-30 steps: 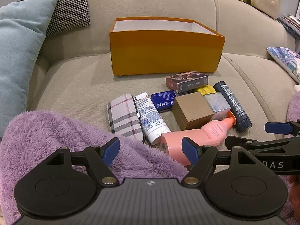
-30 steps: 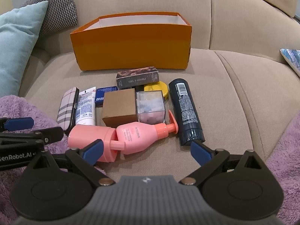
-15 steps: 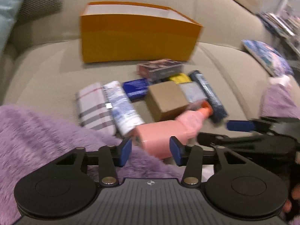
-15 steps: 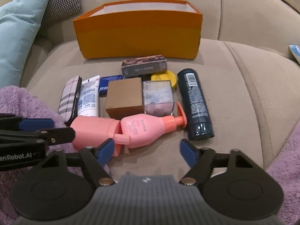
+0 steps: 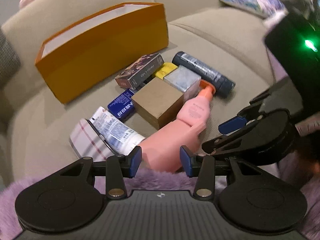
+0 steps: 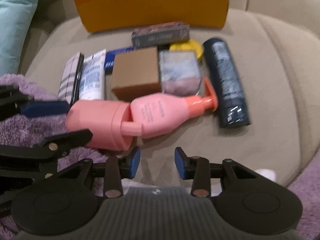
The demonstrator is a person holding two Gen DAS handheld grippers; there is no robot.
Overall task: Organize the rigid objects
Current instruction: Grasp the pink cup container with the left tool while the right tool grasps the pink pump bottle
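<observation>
An open orange box (image 5: 104, 46) stands at the back of the sofa seat; it also shows in the right wrist view (image 6: 152, 4). In front of it lie a pink cylinder (image 6: 96, 122), a pink pump bottle (image 6: 160, 114), a brown cardboard box (image 6: 136, 72), a dark spray can (image 6: 226, 82), a white tube (image 6: 93, 76), a plaid case (image 5: 86, 142) and a patterned carton (image 5: 140, 70). My left gripper (image 5: 161, 161) is open, its fingers either side of the pink cylinder's near end (image 5: 164, 150). My right gripper (image 6: 157, 163) is open and empty just in front of the pink items.
A purple fleece blanket (image 6: 20, 124) covers the near left of the seat. A teal cushion (image 6: 14, 20) leans at the left. A patterned pillow (image 5: 250, 2) lies at the far right. A blue tin (image 5: 122, 104), a yellow disc (image 6: 188, 47) and a clear cube (image 6: 180, 72) sit among the items.
Both grippers have moved forward toward the pile. Both sets of jaws have narrowed but stay open. The left gripper has swung right and now straddles the pink cylinder.
</observation>
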